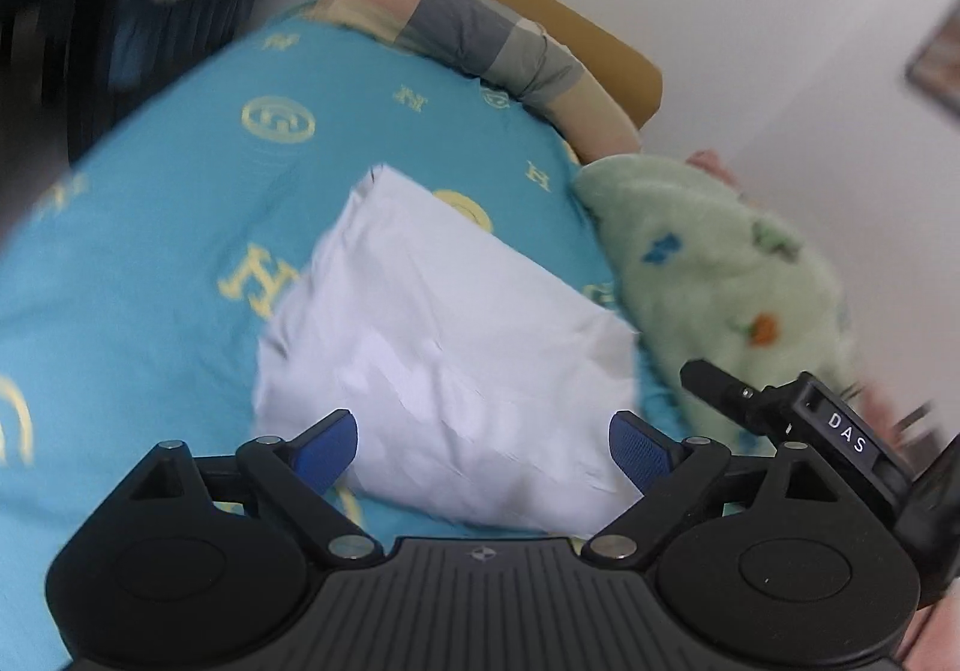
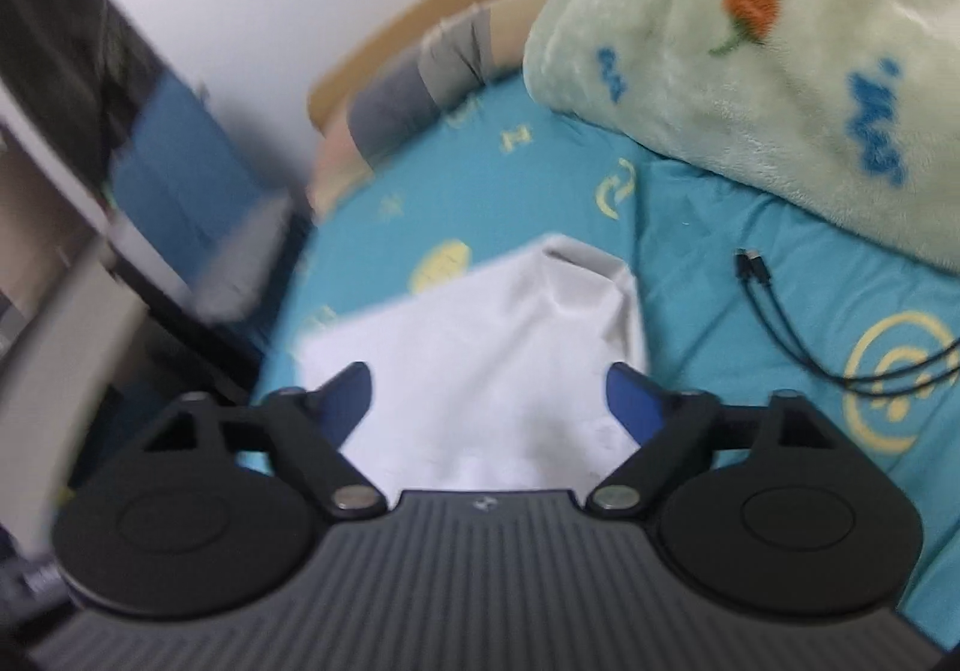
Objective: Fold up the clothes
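Note:
A folded white garment (image 1: 444, 347) lies on the turquoise bedsheet (image 1: 150, 227) with yellow logos. My left gripper (image 1: 483, 440) hovers over its near edge, open, blue pads wide apart and touching nothing. In the right wrist view the same white garment (image 2: 498, 371) lies below my right gripper (image 2: 489, 392), which is open too, its blue fingers spread either side of the cloth without pressing it. The black tip of the right gripper (image 1: 780, 407) shows at the right edge of the left wrist view.
A pale green fleece blanket (image 1: 720, 263) (image 2: 780, 59) is heaped to the right of the garment. A striped pillow (image 1: 492, 41) rests against the tan headboard (image 1: 540, 5). A black cable (image 2: 798, 323) lies on the bedsheet (image 2: 750, 275). Dark furniture (image 2: 90, 89) stands to the left.

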{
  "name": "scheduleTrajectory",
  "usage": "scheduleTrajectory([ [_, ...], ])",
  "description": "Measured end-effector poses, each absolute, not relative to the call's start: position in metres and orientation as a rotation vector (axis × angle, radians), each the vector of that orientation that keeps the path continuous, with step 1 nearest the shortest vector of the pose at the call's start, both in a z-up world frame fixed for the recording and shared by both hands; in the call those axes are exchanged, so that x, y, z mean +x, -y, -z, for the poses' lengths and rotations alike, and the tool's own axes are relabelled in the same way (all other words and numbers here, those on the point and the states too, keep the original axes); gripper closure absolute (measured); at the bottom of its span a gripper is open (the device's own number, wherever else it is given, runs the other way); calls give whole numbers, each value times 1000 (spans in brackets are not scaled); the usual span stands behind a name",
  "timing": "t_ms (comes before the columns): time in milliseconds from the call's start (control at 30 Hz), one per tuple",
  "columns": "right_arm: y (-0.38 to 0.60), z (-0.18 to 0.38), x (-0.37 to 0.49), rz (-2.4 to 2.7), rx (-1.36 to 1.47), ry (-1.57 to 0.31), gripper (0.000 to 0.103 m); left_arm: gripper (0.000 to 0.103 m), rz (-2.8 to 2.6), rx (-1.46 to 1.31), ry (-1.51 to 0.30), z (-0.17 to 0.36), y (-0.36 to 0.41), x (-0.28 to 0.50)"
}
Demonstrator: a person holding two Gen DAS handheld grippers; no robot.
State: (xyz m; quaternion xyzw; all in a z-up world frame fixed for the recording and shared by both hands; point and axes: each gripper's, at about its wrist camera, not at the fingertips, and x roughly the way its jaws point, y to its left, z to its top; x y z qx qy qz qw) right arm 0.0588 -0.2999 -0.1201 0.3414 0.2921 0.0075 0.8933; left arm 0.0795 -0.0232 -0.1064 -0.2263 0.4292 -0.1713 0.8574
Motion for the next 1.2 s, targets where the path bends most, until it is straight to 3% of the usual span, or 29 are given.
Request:
scheduleTrajectory([
  [333, 309, 128, 46, -57, 949, -625, 15, 14, 197, -879, -1104, 186, -4, 104],
  [467, 306, 134, 43, -52, 987, -660, 15, 32, 158, -1012, -1077, 204, -20, 114],
  [700, 298, 148, 36, -29, 1058, -705, 14, 64, 144, -998, -1011, 196, -20, 108],
  [800, 294, 159, 35, -109, 1185, -734, 14, 72, 171, -1008, -965, 183, -19, 105],
  [1067, 290, 206, 49, -102, 1416, -797, 15, 74, 184, -1043, -914, 171, -22, 104],
  [1200, 307, 220, 53, 4, 1460, -740, 31, 74, 174, -1062, -920, 174, -26, 104],
])
